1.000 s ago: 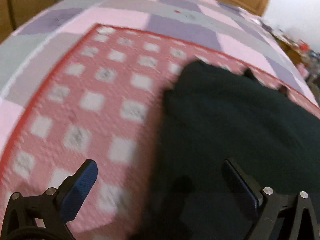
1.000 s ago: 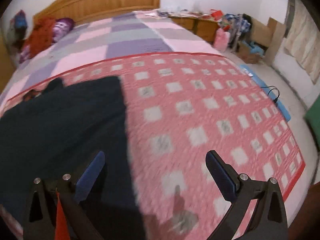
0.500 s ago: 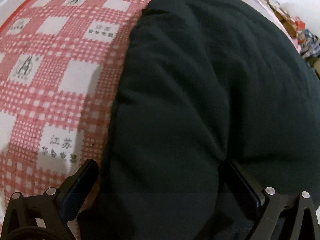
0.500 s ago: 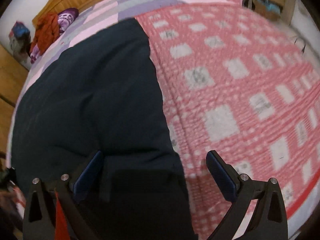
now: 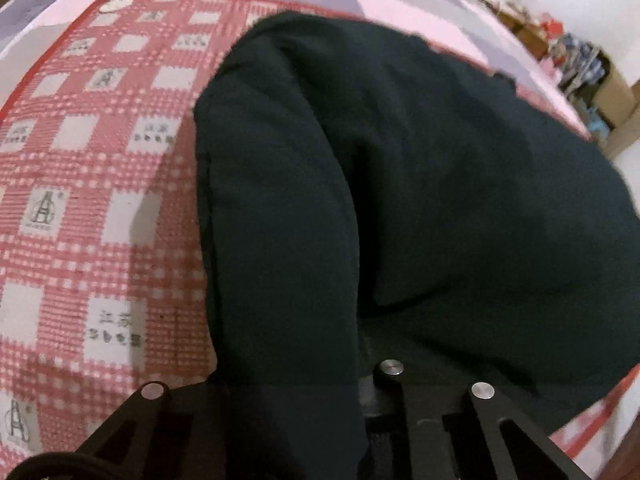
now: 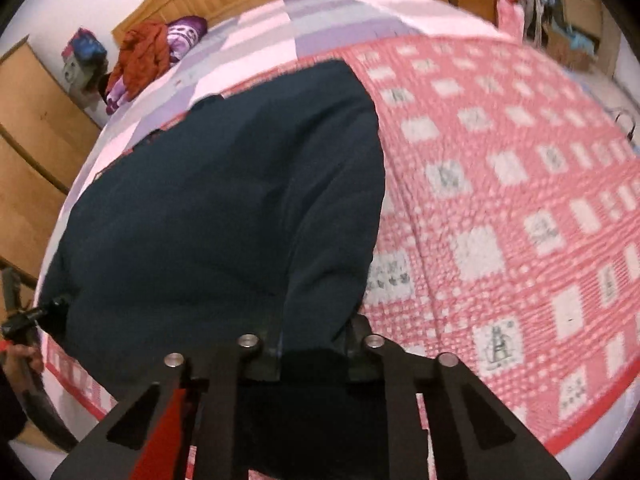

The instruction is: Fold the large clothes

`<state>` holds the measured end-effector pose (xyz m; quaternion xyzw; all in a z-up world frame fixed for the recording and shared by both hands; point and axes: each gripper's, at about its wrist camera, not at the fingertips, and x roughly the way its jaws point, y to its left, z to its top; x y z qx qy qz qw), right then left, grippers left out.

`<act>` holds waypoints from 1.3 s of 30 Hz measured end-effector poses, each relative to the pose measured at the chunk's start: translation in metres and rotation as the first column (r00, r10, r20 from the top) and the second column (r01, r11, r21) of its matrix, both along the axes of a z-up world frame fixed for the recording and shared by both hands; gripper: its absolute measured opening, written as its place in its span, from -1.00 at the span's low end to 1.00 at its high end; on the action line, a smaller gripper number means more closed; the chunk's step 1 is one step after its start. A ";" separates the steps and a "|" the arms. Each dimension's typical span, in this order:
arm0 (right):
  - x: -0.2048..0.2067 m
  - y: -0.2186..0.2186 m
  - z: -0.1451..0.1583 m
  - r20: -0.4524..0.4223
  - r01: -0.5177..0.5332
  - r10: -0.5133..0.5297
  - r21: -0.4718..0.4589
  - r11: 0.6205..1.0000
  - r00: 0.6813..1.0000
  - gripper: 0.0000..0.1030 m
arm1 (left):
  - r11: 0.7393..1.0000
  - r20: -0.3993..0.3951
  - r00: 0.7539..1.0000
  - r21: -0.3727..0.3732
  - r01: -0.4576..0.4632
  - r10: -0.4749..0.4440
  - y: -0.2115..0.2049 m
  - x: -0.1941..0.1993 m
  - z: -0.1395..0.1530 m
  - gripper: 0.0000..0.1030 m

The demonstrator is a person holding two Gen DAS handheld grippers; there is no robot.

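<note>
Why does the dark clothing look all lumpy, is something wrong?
Nothing looks wrong. The dark garment bunches into folds because the left tool and right tool have just closed on its near edge. It lies on the checked blanket.

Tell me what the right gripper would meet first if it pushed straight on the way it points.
Most likely more of the dark garment that the right gripper is already shut on, bunched just ahead, with the red checked blanket beneath it; depth is hard to judge.

The red-checked blanket (image 5: 100, 208) bears white squares printed with an "A"-shaped logo (image 5: 45, 209) and Chinese characters (image 5: 116, 326), blurred beyond reading.
</note>
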<state>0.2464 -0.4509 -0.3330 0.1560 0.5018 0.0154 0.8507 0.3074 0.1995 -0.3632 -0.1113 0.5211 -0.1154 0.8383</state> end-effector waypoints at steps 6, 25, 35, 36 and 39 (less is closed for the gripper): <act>-0.016 0.023 0.047 0.091 0.018 -0.019 0.003 1.000 0.996 -0.72 | 0.998 0.062 0.997 -0.046 0.043 -0.040 0.011 -0.006 0.043 -0.74; -0.130 0.092 0.003 -0.132 0.177 -0.178 -0.022 0.984 0.975 -0.22 | 0.996 -0.045 0.999 0.091 -0.004 0.008 0.114 -0.106 -0.009 0.55; -0.169 0.094 0.093 -0.075 0.165 -0.204 -0.356 0.920 0.976 0.01 | 0.948 -0.021 0.974 0.234 -0.216 0.227 0.189 -0.140 0.045 0.64; -0.175 0.097 0.102 -0.065 0.157 -0.191 -0.347 0.925 0.979 0.01 | 0.942 -0.025 0.964 0.221 -0.252 0.264 0.194 -0.148 0.055 0.64; -0.193 0.119 0.126 -0.046 0.123 -0.143 -0.297 0.947 0.989 0.01 | 0.931 0.020 0.959 0.232 -0.280 0.284 0.185 -0.178 0.097 0.64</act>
